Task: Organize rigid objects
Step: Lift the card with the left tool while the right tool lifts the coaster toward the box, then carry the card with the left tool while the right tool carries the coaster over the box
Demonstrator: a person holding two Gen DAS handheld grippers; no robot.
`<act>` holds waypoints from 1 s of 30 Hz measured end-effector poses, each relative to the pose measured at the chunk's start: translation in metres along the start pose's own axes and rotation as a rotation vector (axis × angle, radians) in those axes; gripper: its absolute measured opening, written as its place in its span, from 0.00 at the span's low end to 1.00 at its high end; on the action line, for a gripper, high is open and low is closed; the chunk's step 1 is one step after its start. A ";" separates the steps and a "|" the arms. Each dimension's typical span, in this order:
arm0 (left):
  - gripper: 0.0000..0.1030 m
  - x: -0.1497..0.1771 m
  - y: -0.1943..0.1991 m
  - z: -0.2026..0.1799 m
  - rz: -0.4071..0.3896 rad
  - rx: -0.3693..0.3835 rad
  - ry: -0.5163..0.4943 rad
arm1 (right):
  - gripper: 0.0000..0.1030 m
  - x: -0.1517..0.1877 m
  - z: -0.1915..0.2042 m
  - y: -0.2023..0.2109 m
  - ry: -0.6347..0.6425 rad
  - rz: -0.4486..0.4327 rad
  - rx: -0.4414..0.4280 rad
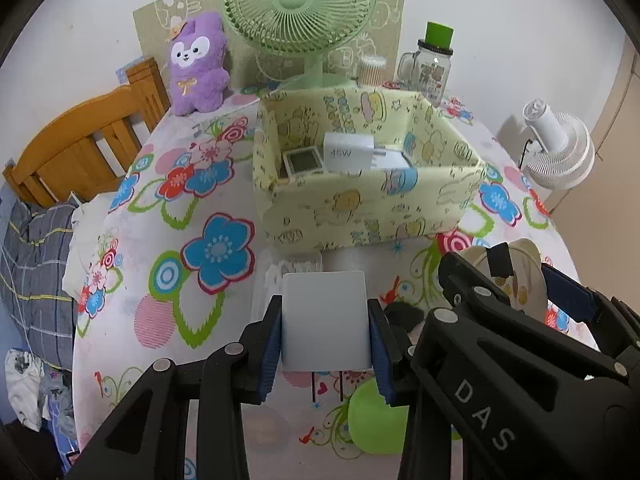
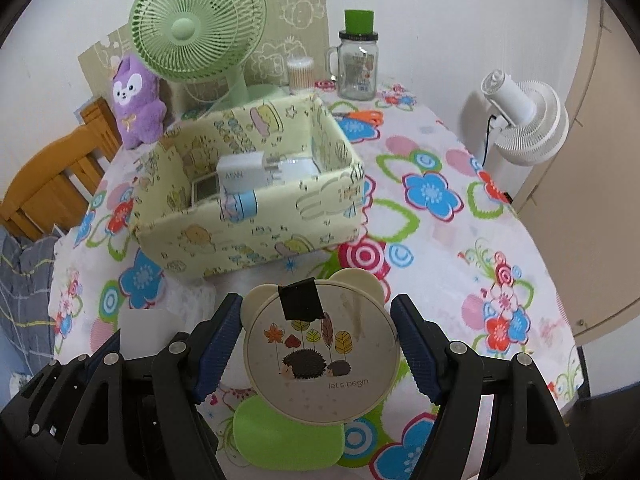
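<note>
The left gripper [image 1: 326, 322] points steeply down over the near edge of the table [image 1: 132, 240], its blue pads clamped on both sides of a plain white box [image 1: 324, 320] that hangs clear of the flowered cloth. Just to its right, the right gripper [image 2: 320, 350] points down at much the same slant, and its jaws are closed on a round cream tin [image 2: 320, 350] with small ears, a hedgehog picture and a strip of black tape on the lid; the pads press on the tin's left and right rims. The two grippers sit side by side, each showing in the other's view.

Under them, on the cloth by the near edge, lies a green pad [image 2: 288, 436], and a clear plastic case [image 1: 288, 272] lies just beyond the white box. Toward the middle of the table stands the yellow patterned storage box [image 2: 248, 236], open on top, holding a white charger [image 2: 240, 174] and a small screen device [image 2: 204, 190]. Orange scissors [image 2: 362, 116] lie beside its far right corner. Along the far edge stand a purple plush [image 1: 196, 64], a green fan [image 1: 298, 4], a cotton swab tub [image 2: 300, 72] and a glass jar [image 2: 356, 64] with a green lid. A wooden chair [image 1: 84, 140] stands off the left edge, a white fan [image 2: 524, 116] off the right.
</note>
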State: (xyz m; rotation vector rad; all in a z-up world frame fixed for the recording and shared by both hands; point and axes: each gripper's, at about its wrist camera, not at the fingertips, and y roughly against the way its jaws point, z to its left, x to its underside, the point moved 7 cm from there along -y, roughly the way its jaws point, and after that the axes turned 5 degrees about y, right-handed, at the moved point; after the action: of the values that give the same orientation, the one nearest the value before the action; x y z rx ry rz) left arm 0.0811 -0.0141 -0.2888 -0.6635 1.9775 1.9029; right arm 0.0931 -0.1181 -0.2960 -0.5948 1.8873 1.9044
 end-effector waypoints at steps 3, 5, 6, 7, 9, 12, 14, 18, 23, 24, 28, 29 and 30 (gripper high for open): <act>0.39 -0.009 0.007 -0.003 -0.015 0.003 -0.001 | 0.76 -0.008 -0.002 0.006 -0.005 -0.012 -0.002; 0.39 -0.014 0.010 -0.004 -0.023 0.003 -0.001 | 0.76 -0.014 -0.003 0.009 -0.007 -0.020 0.000; 0.39 -0.017 0.012 -0.005 -0.027 0.003 0.000 | 0.76 -0.017 -0.004 0.011 -0.007 -0.023 -0.001; 0.39 -0.019 0.013 -0.005 -0.030 0.004 0.001 | 0.76 -0.019 -0.005 0.013 -0.007 -0.026 -0.002; 0.39 -0.024 0.016 -0.007 -0.035 0.006 0.004 | 0.76 -0.025 -0.005 0.017 -0.005 -0.035 -0.001; 0.39 -0.032 0.021 -0.008 -0.043 0.009 0.008 | 0.76 -0.033 -0.006 0.021 -0.007 -0.045 -0.002; 0.39 -0.037 0.024 -0.009 -0.049 0.009 0.011 | 0.76 -0.037 -0.006 0.024 -0.009 -0.049 -0.003; 0.39 -0.044 0.029 -0.011 -0.062 0.010 0.017 | 0.76 -0.046 -0.007 0.030 -0.009 -0.063 -0.004; 0.39 -0.054 0.035 -0.014 -0.086 0.005 0.017 | 0.76 -0.055 -0.011 0.034 -0.009 -0.074 -0.001; 0.39 -0.055 0.036 -0.015 -0.089 0.004 0.016 | 0.76 -0.057 -0.011 0.035 -0.008 -0.077 -0.001; 0.39 -0.063 0.039 -0.017 -0.103 0.004 0.022 | 0.76 -0.066 -0.013 0.038 -0.002 -0.090 -0.001; 0.39 -0.065 0.039 -0.018 -0.107 0.003 0.025 | 0.76 -0.069 -0.014 0.039 0.000 -0.093 -0.001; 0.39 -0.067 0.040 -0.019 -0.109 0.003 0.026 | 0.76 -0.071 -0.015 0.039 0.002 -0.096 -0.001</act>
State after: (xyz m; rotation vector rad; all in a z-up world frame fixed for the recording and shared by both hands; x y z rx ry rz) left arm 0.1181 -0.0252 -0.2185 -0.7830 1.9179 1.8359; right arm 0.1306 -0.1320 -0.2245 -0.6747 1.8251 1.8454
